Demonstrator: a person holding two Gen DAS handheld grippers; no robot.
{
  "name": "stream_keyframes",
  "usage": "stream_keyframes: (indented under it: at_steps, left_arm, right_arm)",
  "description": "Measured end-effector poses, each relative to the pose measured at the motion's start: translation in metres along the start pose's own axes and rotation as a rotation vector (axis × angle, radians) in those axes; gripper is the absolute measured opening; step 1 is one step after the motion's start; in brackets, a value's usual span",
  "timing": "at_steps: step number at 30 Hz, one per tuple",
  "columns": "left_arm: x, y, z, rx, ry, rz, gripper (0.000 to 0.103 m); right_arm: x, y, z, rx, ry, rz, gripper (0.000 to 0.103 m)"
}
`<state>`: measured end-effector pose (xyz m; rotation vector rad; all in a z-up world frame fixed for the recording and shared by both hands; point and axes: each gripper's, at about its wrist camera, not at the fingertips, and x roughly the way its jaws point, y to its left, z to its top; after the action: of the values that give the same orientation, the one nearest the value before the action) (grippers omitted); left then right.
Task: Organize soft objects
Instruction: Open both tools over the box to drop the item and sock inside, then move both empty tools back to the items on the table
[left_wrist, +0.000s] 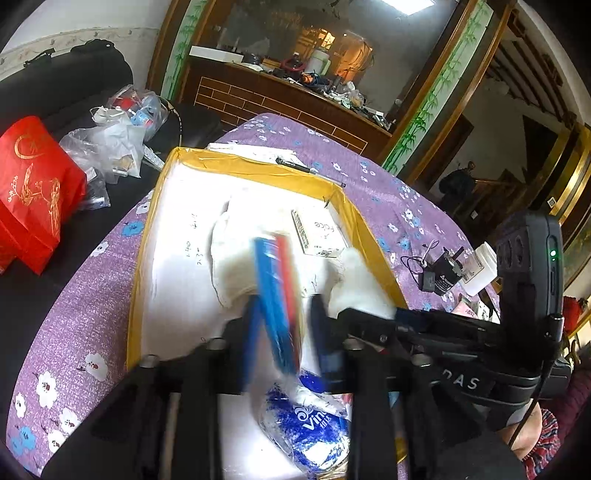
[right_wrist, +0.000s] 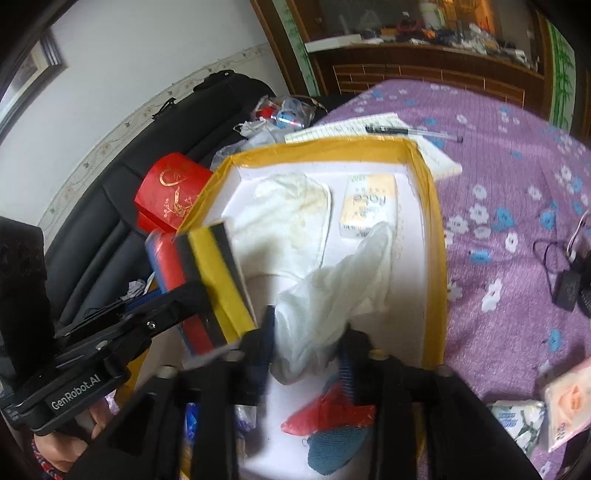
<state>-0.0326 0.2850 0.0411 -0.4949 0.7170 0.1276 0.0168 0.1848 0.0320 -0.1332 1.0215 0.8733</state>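
Sorting looks well under way, judged from how things lie. The yellow-rimmed box (right_wrist: 432, 206), centre of the right wrist view, already holds several soft things: one cream cloth (right_wrist: 295, 206) at its upper middle, one yellow wipes pack (right_wrist: 369, 205) to the right of that, one red-and-blue knit piece (right_wrist: 332, 424) at the lower edge, and — in the left wrist view, bottom centre — one blue-printed tissue pack (left_wrist: 306, 428).

Two things are being set in now. The left gripper (left_wrist: 280, 314) has its jaws part open around a sponge (left_wrist: 277, 291) with a red and blue wrapper, which stands tilted and motion-blurred between them; I cannot tell whether the pads press on it. In the right wrist view the same sponge (right_wrist: 207, 280) shows its yellow and dark layers at centre left. The right gripper (right_wrist: 306, 350) is also part open, with one white plastic glove (right_wrist: 340, 280) draped loosely between its fingers — apparently let go.

Left to gather, by my reading: two packets on the purple floral tablecloth (right_wrist: 517, 184) at lower right — one flowered tissue pack (right_wrist: 517, 421) and one pink pack (right_wrist: 565, 410).
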Motion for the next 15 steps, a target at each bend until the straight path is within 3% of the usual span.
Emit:
stream_keyframes:
  at_steps: [2,4,15]
  left_arm:
    - [-0.005,-0.002,0.0,0.008,-0.02,0.002,0.05]
    - [-0.011,-0.006,0.0,0.024,-0.041,0.017,0.05]
    - [-0.021,-0.042,-0.01,0.076,-0.052,-0.032,0.05]
  right_arm:
    - [-0.004,-0.005,-0.002,0.012,-0.002,0.011,0.053]
    - [-0.009,-0.008,-0.003,0.015,-0.012,0.011,0.055]
    - [-0.066,-0.022,-0.021,0.045,-0.105,0.08,0.055]
